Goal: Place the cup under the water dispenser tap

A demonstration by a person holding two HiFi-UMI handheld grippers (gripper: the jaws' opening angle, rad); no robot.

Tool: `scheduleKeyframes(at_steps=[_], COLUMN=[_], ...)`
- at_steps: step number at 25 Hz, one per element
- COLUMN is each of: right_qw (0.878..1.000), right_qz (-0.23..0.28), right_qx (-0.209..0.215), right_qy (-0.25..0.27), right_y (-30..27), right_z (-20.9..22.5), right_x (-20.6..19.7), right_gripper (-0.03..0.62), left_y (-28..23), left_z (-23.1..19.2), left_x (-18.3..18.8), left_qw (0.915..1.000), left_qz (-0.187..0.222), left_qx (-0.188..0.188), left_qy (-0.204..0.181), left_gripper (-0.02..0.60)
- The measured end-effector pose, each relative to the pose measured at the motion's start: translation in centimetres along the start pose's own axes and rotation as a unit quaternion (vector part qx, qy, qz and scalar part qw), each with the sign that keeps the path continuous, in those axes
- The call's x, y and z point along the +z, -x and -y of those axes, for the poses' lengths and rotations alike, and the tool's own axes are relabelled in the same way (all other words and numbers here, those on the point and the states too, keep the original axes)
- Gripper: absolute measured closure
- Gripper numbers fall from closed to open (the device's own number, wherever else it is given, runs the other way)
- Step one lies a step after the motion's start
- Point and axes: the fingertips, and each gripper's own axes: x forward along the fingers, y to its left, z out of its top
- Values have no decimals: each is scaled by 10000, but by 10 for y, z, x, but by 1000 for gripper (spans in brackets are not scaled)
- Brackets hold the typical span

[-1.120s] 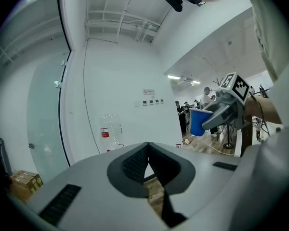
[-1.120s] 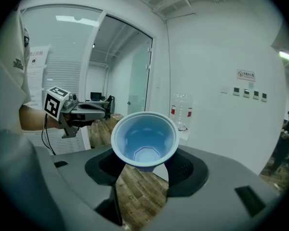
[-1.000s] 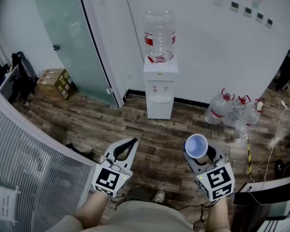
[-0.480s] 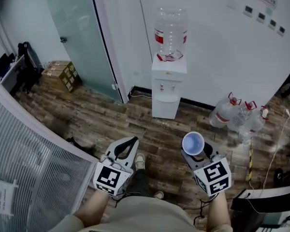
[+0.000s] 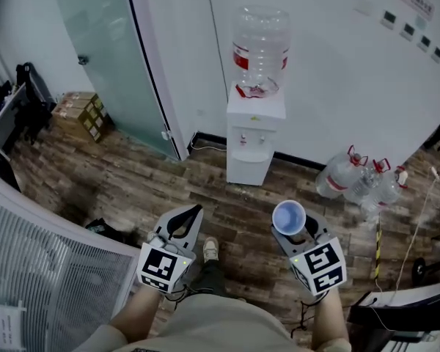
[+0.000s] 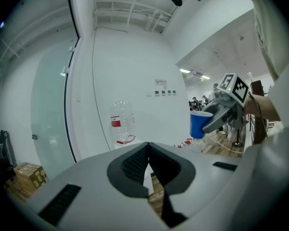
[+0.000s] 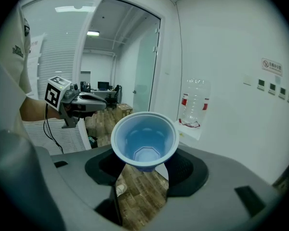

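White water dispenser (image 5: 254, 141) at 12 o'clock, clear plastic bottle (image 5: 260, 46) on top. Clear plastic jugs (image 5: 356, 182) at 2 o'clock, brown cardboard boxes (image 5: 79, 114) at 10 o'clock. Blue plastic cup (image 5: 288, 217) at 5 o'clock, between the jaws of the right gripper (image 5: 290, 227).

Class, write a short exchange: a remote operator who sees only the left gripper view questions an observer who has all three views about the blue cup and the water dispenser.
Operator: Is there anything in the cup?
Observer: No. The right gripper view looks into the blue cup; it is empty.
Operator: I see only the bottle. Where are the taps?
Observer: The head view shows the water dispenser against the wall, its two taps facing the person, across wooden floor from the cup.
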Motion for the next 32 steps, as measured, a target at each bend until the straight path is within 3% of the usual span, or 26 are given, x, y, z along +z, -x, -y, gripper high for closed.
scheduleKeyframes(at_steps=[7,17,22,32], right_qw=[9995,9953,9909,9838], right_qz=[-218,-523,-595,-1026], right_qx=[56,66,95,98], right_qy=[-207,-814,-1200,-1465], right_y=[-85,-232,-300,-406], right_z=[40,94,113,143], right_x=[24,54,52,-3], right_gripper=[342,341,339,336], left_y=[-64,-176,-222,-293], left_z=[-82,-192,-219,-241], left_x=[-12,-40,-64,-128], left_qw=[9998,9987,9969,9963], left_qz=[-166,-259,-332,-400], left_qx=[-6,-396,-696,-555], left_qy=[111,197,180,514], left_gripper=[575,575,575,575])
